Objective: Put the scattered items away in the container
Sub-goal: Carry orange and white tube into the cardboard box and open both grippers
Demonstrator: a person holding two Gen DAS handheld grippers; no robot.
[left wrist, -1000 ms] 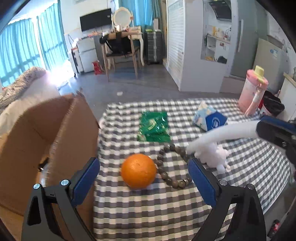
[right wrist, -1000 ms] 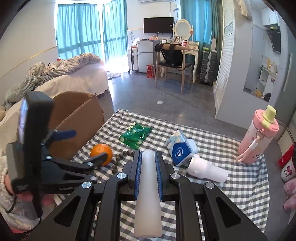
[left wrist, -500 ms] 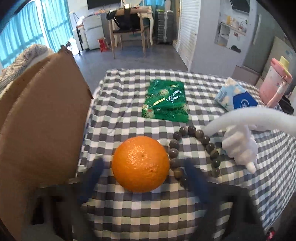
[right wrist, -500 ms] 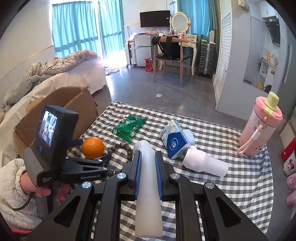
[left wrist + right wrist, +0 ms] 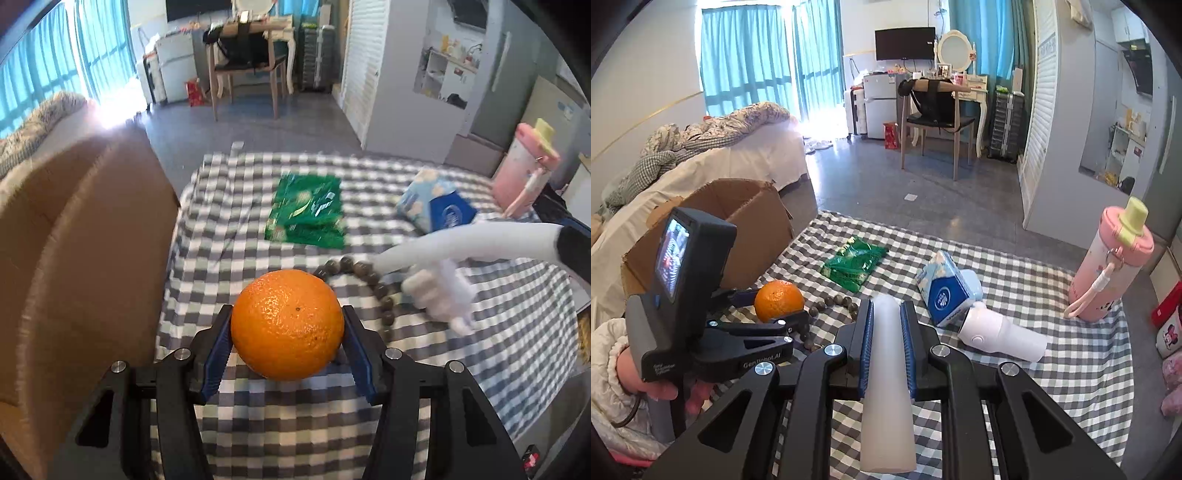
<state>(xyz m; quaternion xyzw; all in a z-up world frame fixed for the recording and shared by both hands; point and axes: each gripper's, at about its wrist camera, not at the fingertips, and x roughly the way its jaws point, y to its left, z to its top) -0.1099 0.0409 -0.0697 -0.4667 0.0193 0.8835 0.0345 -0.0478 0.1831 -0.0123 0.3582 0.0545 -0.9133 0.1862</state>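
Now left hand-held gripper (image 5: pixel 287 334) clamps the round orange fruit (image 5: pixel 287 325), right hand-held gripper (image 5: pixel 887 345) grips a white plastic tube (image 5: pixel 886 387); brown cardboard box (image 5: pixel 738 218) awaits, several items remain on the checked tabletop (image 5: pixel 1052 369).

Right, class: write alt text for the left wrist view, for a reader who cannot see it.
The left tongs grip an orange just above a checkered tablecloth, with an open cardboard box at left. Behind lie a bead bracelet, a green packet and a tissue pack.

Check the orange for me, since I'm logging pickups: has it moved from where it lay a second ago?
Yes. The orange, clamped in the left gripper, now sits raised and nearer the cardboard box, away from the bead bracelet.
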